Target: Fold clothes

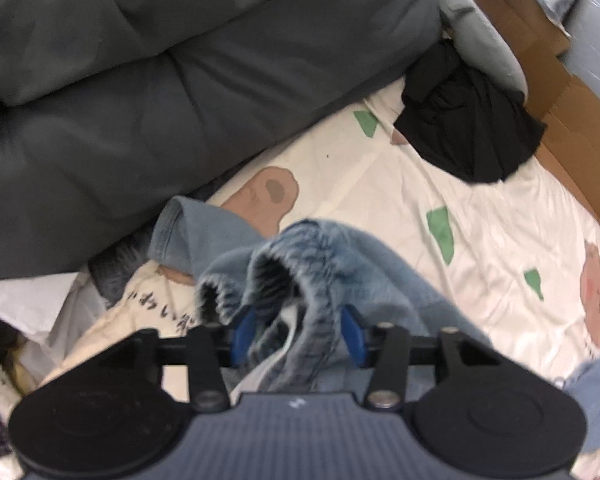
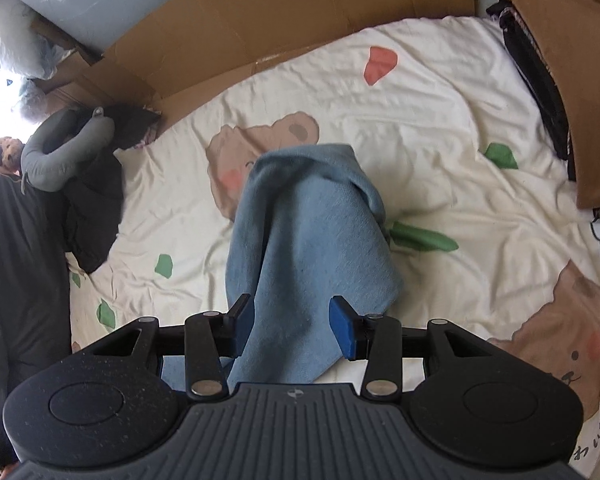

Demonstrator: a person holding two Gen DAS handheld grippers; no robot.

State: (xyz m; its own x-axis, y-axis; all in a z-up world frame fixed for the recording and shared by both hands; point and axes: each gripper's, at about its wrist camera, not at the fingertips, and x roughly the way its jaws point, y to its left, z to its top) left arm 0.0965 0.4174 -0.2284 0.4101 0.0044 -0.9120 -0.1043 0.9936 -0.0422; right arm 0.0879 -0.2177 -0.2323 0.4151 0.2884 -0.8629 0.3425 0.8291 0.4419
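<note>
Blue garment (image 2: 304,248) bunched on the bear-print sheet (image 2: 440,128). Left gripper (image 1: 296,332): jaws spread, frayed denim hem (image 1: 300,264) loose between them. Right gripper (image 2: 288,324): jaws spread, cloth passing between, unpinched. Likely best to draw back straight, avoid snagging, then smooth flat.

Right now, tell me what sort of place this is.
Most likely a bedroom, with folding done on a bed. A cream bear-print bedsheet covers the surface, a dark grey duvet is bunched along one side, and a black garment waits beside flattened cardboard.
</note>
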